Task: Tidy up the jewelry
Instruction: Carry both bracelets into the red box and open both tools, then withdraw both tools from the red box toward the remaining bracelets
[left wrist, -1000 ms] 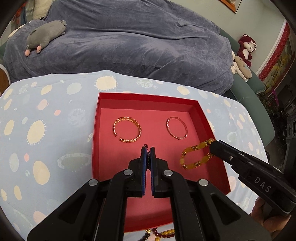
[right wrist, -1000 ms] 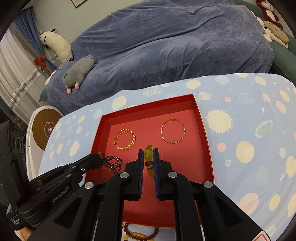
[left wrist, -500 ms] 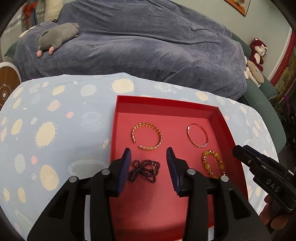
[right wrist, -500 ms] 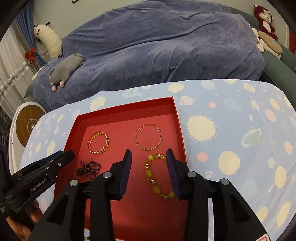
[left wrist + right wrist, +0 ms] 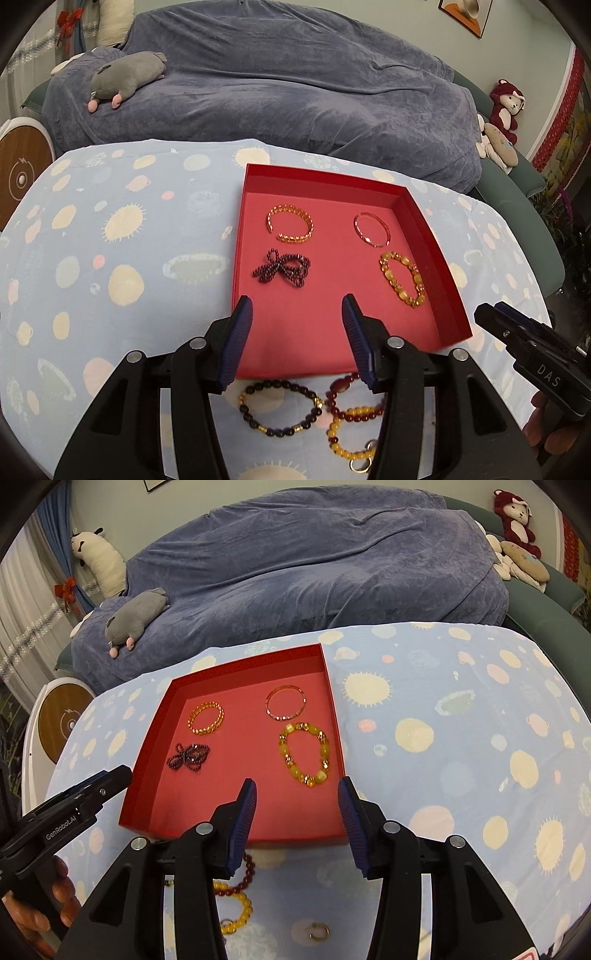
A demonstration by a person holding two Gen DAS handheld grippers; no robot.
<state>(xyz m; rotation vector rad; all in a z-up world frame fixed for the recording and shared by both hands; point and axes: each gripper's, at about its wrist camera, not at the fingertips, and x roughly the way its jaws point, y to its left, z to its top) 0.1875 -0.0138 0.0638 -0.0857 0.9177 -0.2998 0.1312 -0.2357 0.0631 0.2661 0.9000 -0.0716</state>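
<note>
Both drops done; fetching next.
My left claw (image 5: 297,312) and right claw (image 5: 297,794) have just been opening, empty, above the shallow red cardboard tray (image 5: 325,177); next, pinch the dark beaded bracelet (image 5: 280,408) on the worktop.

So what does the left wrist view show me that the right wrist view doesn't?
Only the left wrist view shows the dark bead bracelet with gold beads whole on the tablecloth below the tray, and a framed picture on the wall.

Only the right wrist view shows a small ring alone on the cloth and a white plush toy by the curtain.

Both show the red tray holding four pieces, among them the dark bead strand and yellow bead bracelet, with both tongs open and empty.
</note>
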